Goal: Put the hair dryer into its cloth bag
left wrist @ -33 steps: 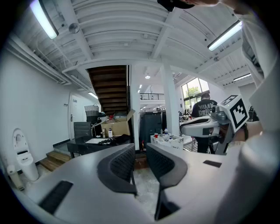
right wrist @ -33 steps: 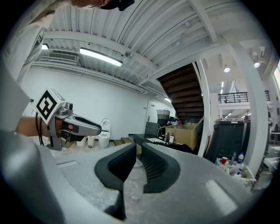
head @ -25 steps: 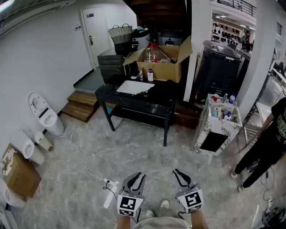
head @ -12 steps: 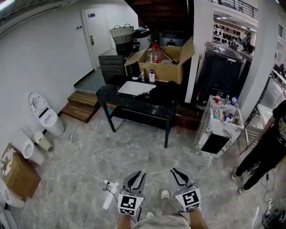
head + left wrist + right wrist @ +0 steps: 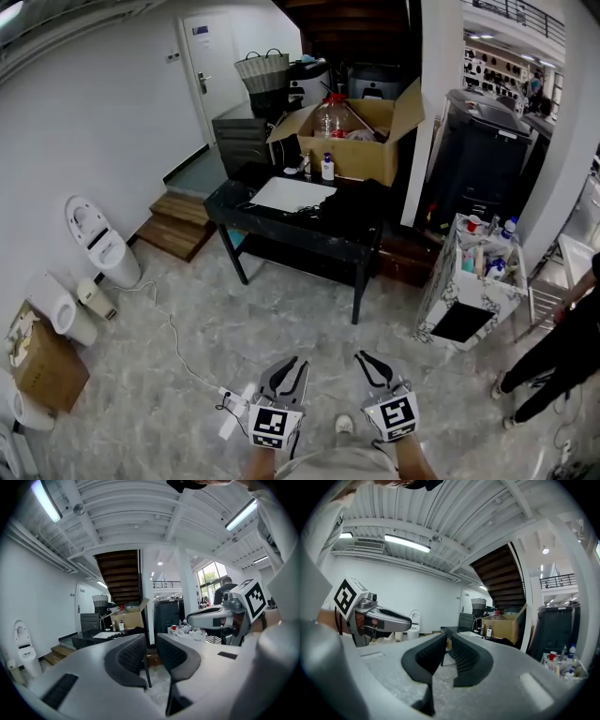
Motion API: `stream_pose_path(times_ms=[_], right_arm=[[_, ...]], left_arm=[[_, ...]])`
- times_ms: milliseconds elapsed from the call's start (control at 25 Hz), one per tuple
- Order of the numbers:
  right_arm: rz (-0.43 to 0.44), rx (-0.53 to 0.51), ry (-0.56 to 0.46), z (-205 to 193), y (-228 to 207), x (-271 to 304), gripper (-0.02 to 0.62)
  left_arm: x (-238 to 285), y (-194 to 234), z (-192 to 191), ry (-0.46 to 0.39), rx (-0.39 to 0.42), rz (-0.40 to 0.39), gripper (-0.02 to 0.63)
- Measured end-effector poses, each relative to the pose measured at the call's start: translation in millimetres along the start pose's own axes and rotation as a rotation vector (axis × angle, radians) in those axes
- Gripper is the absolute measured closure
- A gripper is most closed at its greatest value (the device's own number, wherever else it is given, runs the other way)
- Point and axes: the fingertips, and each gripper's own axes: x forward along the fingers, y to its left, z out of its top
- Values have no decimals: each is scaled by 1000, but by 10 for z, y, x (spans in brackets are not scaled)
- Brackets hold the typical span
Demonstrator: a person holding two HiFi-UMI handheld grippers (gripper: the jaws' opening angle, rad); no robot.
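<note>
My left gripper [image 5: 286, 364] and right gripper [image 5: 367, 358] are held side by side low in the head view, above the marble floor. Both point at a black table [image 5: 281, 221] some way ahead. The left gripper [image 5: 151, 645] has its jaws together with nothing between them, and so has the right gripper [image 5: 448, 642]. On the table lie a dark cloth heap [image 5: 352, 199] and a flat white sheet [image 5: 286, 194]. From this distance I cannot make out a hair dryer or its bag.
An open cardboard box [image 5: 361, 150] stands behind the table. A power strip [image 5: 232, 422] with its cable lies on the floor at left. Toilets [image 5: 98, 239] and wooden steps [image 5: 178, 220] line the left wall. A white cart [image 5: 473, 281] and a person [image 5: 562, 347] are at right.
The whole view has moved forward: the table and the box sit nearer and larger. Both grippers kept side by side and stayed shut.
</note>
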Motion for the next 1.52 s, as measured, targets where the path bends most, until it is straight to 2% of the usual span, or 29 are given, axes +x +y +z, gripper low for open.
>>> stream_pose_path(times_ms=[360,640,1000,1120,1520], right_arm=[[53,9,-19,43,-795,493,569],[74,28,11,-131,-1263,743,569],[119,9,-1,-64,-1380,1086,568],[107,44,19,-93,-1398,1152,568],[37,33,37,-85,-1529,1639,568]], left_arm=[[861,140,234,9,0,66,529],[1314,149,207,40,-1,94,529],[1599,352,188,57,-9,109,519],[1685,411,168,55,-19,102,517],[2078,865,167,46,-17,44,506]])
